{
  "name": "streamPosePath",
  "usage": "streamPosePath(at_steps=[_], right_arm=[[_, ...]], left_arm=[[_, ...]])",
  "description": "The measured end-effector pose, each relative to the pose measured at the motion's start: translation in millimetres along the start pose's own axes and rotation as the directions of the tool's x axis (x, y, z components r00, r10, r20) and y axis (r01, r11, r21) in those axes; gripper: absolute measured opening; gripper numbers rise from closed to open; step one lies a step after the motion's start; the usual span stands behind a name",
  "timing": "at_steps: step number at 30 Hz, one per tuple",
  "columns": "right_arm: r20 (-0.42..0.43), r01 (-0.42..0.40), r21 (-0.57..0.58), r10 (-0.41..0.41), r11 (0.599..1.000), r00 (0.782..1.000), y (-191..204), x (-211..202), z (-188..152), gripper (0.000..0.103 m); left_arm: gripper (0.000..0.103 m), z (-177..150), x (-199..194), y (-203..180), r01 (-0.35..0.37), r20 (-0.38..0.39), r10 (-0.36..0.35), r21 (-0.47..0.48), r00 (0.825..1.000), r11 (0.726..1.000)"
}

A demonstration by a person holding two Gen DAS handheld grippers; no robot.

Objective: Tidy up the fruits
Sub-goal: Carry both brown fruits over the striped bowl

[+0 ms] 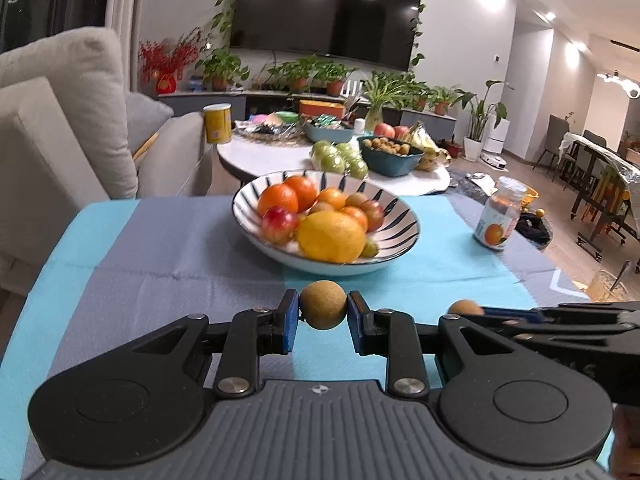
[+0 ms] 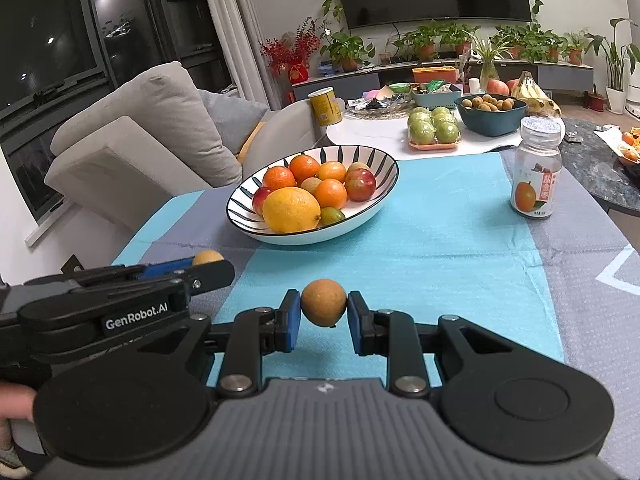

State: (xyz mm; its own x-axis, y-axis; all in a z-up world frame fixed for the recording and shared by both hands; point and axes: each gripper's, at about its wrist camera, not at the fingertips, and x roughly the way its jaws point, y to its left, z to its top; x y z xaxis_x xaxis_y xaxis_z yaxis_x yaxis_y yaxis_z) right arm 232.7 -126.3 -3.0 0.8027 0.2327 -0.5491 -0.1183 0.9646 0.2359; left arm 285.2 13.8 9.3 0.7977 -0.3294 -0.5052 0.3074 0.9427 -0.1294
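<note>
My left tongs (image 1: 323,311) pinch one small brown fruit (image 1: 323,310) and my right tongs (image 2: 323,309) pinch another (image 2: 323,308), both low over the counter (image 2: 440,240), just short of the bowl (image 2: 376,204). I should clear the rim, then release gently among the oranges.

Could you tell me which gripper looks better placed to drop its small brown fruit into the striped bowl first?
Probably left: the left gripper, clamping its brown fruit, faces the striped bowl squarely; from the right gripper it lies off left.
</note>
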Motion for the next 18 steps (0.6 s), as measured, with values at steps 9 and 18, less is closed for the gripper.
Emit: streamPosePath(at_steps=[9,18], right_arm=[[0.031,0.025,-0.015,-0.025,1.0,0.999,-2,-9,3,0.06],[0.054,0.028,-0.012,-0.028,1.0,0.998,-6,-16,10,0.06]], left_arm=[[0.024,10,-11,-11,0.019,0.036,-0.019,0.012,0.999,1.0],[0.024,17,-17,-20,0.022,0.061,-0.024,0.029,0.998,0.999]])
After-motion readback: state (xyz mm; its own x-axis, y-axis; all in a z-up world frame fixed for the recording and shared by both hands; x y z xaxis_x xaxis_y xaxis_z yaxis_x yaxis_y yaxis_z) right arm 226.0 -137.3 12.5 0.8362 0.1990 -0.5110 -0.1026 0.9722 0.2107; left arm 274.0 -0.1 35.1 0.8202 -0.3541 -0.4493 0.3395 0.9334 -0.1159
